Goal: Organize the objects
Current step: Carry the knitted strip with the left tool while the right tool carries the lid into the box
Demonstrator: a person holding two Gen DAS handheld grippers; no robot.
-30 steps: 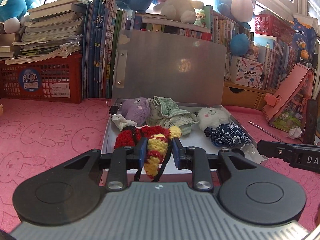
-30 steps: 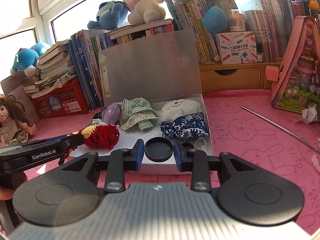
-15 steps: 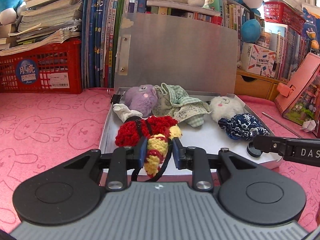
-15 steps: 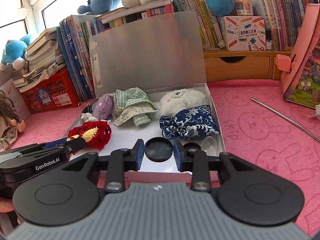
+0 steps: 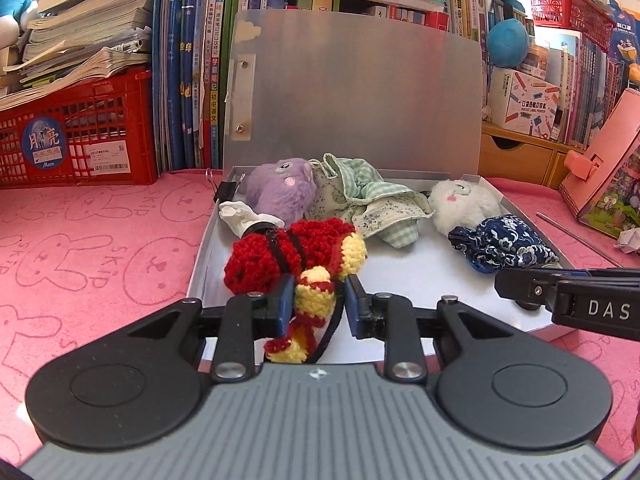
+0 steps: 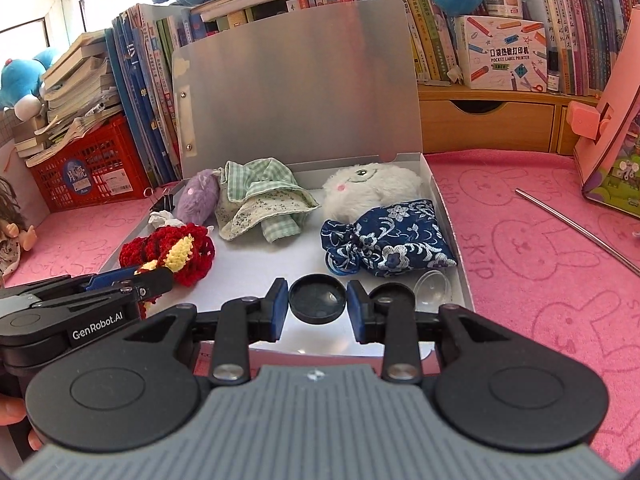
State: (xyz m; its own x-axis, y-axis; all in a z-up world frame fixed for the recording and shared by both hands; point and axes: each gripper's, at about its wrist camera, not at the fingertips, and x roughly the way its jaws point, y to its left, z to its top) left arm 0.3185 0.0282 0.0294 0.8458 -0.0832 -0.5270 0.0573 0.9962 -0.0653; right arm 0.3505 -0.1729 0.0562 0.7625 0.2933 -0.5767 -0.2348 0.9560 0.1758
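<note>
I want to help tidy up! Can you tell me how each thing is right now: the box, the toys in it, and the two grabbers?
Box: open, lid standing up.
Left gripper: shut on the crochet toy, over the box's left front.
Right gripper: shut on the black round lid.
Purple plush: lying in the box.
Checked cloth: crumpled in the box.
White plush: lying in the box.
Blue pouch: cinched shut, in the box.
</note>
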